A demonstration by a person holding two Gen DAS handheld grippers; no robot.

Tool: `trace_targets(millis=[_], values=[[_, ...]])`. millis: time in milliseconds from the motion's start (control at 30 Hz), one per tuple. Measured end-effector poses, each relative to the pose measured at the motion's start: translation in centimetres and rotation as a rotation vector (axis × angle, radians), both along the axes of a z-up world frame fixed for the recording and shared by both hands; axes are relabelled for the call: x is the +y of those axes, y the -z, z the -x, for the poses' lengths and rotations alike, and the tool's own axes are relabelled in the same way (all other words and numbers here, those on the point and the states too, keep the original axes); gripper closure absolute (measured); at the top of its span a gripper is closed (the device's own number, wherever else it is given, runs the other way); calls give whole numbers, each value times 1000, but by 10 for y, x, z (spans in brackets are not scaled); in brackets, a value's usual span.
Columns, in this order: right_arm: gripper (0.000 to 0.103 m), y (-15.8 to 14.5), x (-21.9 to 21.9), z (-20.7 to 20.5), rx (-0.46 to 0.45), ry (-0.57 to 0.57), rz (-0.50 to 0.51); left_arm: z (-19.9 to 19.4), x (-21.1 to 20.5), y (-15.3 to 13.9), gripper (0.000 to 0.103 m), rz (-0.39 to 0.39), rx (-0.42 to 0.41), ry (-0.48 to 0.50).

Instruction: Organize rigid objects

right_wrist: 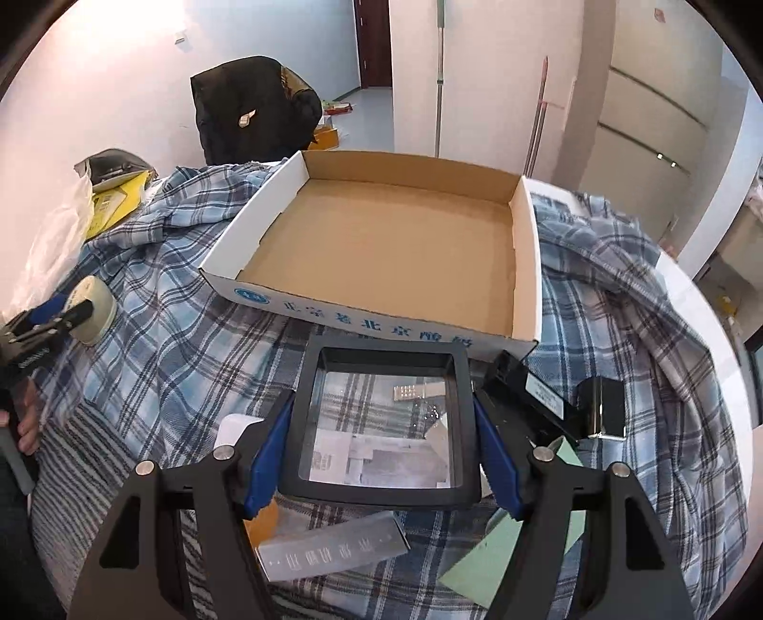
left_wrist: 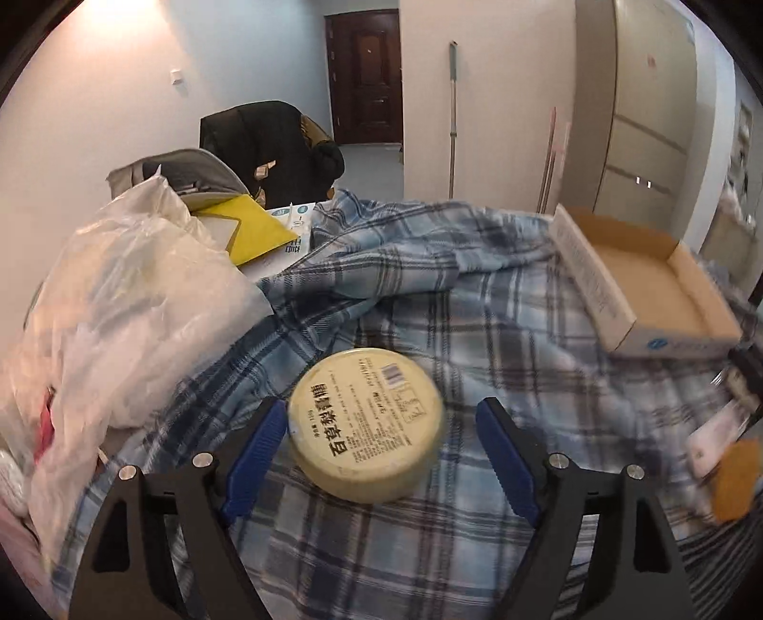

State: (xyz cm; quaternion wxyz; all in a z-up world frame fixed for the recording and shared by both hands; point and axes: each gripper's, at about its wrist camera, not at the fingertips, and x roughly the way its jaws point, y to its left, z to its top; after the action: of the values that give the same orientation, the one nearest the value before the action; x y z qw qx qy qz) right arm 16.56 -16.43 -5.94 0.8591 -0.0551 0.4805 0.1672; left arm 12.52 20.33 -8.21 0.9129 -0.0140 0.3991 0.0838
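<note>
Black-framed magnifier is clamped flat between the right gripper pads, just short of the cardboard box, straight ahead. Left gripper gapes wide around the round yellow tin on the plaid cloth; pads not pressing, box well off to its right.

Soft indoor light, strong fisheye warp, some motion blur.
A warm glow falls on the wall at upper left; black vignette rounds every corner. The plastic bag and the left view's right edge smear; the lens reflects glare.
</note>
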Motion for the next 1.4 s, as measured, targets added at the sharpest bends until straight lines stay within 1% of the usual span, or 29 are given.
trace_targets(millis=[67, 167, 200, 267, 367, 400, 500, 600, 733, 800, 867, 933, 1033, 1067, 1133, 1167, 1233, 1300, 1400], values=[[33, 1, -4, -1, 12, 1, -6, -8, 5, 7, 19, 2, 41, -3], [33, 2, -6, -2, -9, 13, 26, -20, 15, 23, 19, 46, 104, -14], [33, 2, -7, -2, -10, 15, 28, -22, 18, 27, 20, 62, 110, -20], [33, 2, -8, -3, -2, 17, 16, -19, 20, 28, 26, 83, 92, -18], [33, 1, -10, -2, -3, 16, 12, -11, 23, 21, 27, 107, 77, -14], [33, 0, -10, -2, -9, 13, 15, -5, 22, 14, 27, 102, 51, -18], [33, -8, -11, 0, -42, 9, 25, 11, 5, -13, 27, 38, -52, -20], [33, -18, -15, 3, -77, 23, 22, 27, -18, -42, 27, 39, -143, 26], [33, -28, -24, 7, -95, 32, 1, 51, -55, -74, 26, 39, -258, 81], [33, -31, -29, 9, -101, 40, 8, 60, -72, -83, 26, 23, -295, 104], [33, -34, -37, 9, -108, 48, 11, 62, -97, -92, 26, -24, -324, 136], [33, -39, -45, 9, -115, 66, 3, 57, -115, -101, 26, -28, -341, 167], [33, -55, -59, 3, -141, 159, -53, 49, -140, -121, 26, 19, -372, 215], [33, -64, -62, -1, -155, 186, -85, 45, -146, -125, 26, 29, -383, 222], [33, -83, -64, -10, -187, 205, -134, 34, -160, -138, 26, 43, -417, 214], [33, -92, -63, -14, -203, 212, -143, 26, -166, -144, 26, 47, -431, 213], [33, -111, -59, -23, -252, 231, -142, 7, -175, -158, 26, 64, -441, 224], [33, -128, -52, -31, -308, 255, -120, -8, -180, -168, 26, 87, -450, 216], [33, -145, -46, -41, -351, 297, -108, -28, -182, -179, 26, 108, -456, 216]])
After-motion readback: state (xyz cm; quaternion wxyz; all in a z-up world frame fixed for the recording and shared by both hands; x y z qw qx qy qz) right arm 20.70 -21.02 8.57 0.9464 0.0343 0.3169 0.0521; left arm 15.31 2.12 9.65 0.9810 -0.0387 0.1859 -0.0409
